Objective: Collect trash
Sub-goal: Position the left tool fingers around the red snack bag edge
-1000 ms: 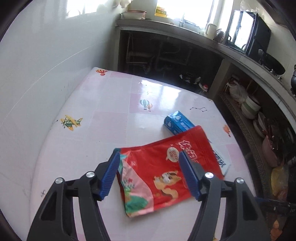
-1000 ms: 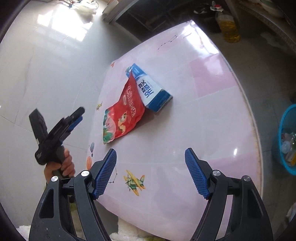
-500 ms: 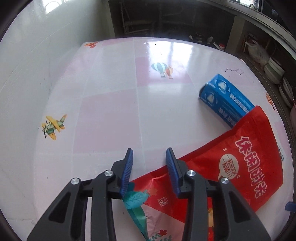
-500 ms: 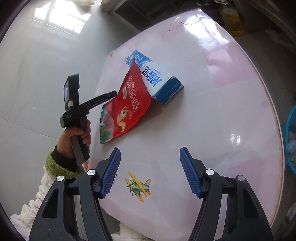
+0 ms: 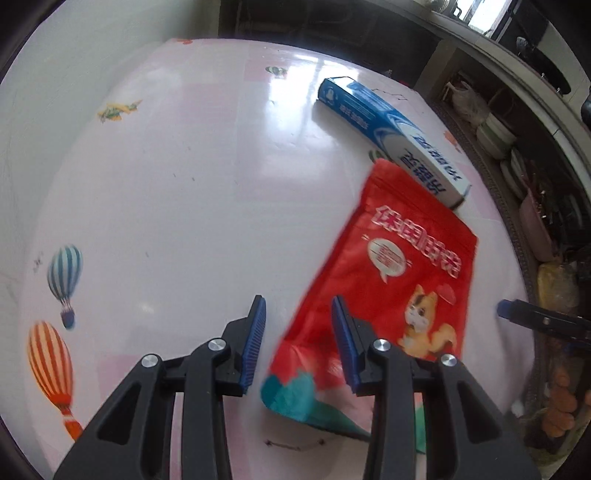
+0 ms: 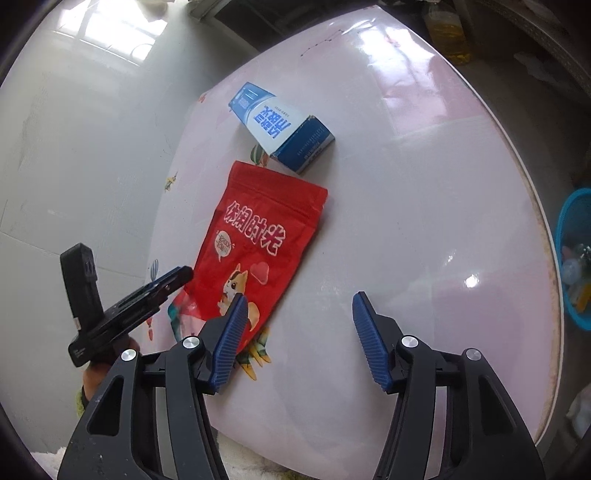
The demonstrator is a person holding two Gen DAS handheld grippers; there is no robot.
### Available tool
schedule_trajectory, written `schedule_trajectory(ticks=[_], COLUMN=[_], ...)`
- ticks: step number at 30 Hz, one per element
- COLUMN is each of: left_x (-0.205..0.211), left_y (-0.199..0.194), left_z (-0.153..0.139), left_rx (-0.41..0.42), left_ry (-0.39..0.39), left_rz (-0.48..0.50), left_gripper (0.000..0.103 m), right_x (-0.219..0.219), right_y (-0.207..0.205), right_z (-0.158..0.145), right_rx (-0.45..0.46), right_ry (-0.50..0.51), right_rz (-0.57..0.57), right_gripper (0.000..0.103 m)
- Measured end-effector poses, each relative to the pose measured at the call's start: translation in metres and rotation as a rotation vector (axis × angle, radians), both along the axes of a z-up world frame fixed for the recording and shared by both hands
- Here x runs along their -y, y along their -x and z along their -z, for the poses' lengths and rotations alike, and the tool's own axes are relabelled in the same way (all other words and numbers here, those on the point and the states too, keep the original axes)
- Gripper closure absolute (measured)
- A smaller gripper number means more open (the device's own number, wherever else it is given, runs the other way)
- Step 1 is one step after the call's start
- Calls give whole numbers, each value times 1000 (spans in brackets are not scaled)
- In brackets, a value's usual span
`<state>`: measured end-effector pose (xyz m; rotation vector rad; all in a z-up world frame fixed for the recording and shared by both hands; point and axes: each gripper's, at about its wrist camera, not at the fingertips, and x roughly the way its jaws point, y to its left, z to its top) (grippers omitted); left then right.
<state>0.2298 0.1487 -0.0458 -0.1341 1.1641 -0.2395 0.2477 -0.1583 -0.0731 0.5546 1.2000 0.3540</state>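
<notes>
A red snack bag (image 5: 399,273) with a cartoon cat lies flat on the round pink table (image 5: 177,192), just clear of a blue and white carton (image 5: 391,125) behind it. My left gripper (image 5: 298,343) is partly open over the bag's lower left edge, its right finger above the bag, nothing held. In the right wrist view the bag (image 6: 258,236) and carton (image 6: 280,125) lie ahead, the left gripper (image 6: 177,275) is at the bag's lower corner, and my right gripper (image 6: 297,332) is wide open and empty over the table.
A blue basket (image 6: 576,254) with rubbish stands on the floor right of the table. A white tiled wall (image 6: 74,147) runs along the table's far side. Shelves with bowls (image 5: 498,129) and a counter lie beyond the table. An oil bottle (image 6: 447,33) stands on the floor.
The bag has slid off the carton and turned to lie flat, lengthways. My left gripper has opened a little and shifted to the bag's left edge. My right gripper has closed in on the bag.
</notes>
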Motion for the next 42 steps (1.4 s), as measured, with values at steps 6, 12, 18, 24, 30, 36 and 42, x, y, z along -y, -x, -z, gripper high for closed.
schedule_trajectory(ticks=[6, 12, 18, 24, 30, 36, 42], left_x=[2, 4, 3, -4, -2, 3, -16], left_y=[32, 35, 37, 41, 38, 35, 45], left_z=[3, 9, 9, -1, 4, 6, -14], left_rx=[-59, -109, -110, -79, -143, -120, 5], left_ry=[217, 379, 457, 611, 826, 706, 552], left_rz=[-6, -47, -74, -57, -34, -82, -128], left_gripper=[67, 62, 56, 56, 56, 56, 54], right_x=[-19, -48, -48, -45, -43, -44, -51], right_y=[8, -3, -2, 0, 3, 4, 6], right_z=[-8, 1, 3, 4, 5, 6, 3], right_rx=[42, 65, 85, 93, 98, 104, 117], right_ry=[62, 142, 177, 179, 171, 181, 231], right_rz=[-52, -110, -126, -129, -131, -136, -142], right_gripper=[55, 66, 71, 72, 72, 72, 80])
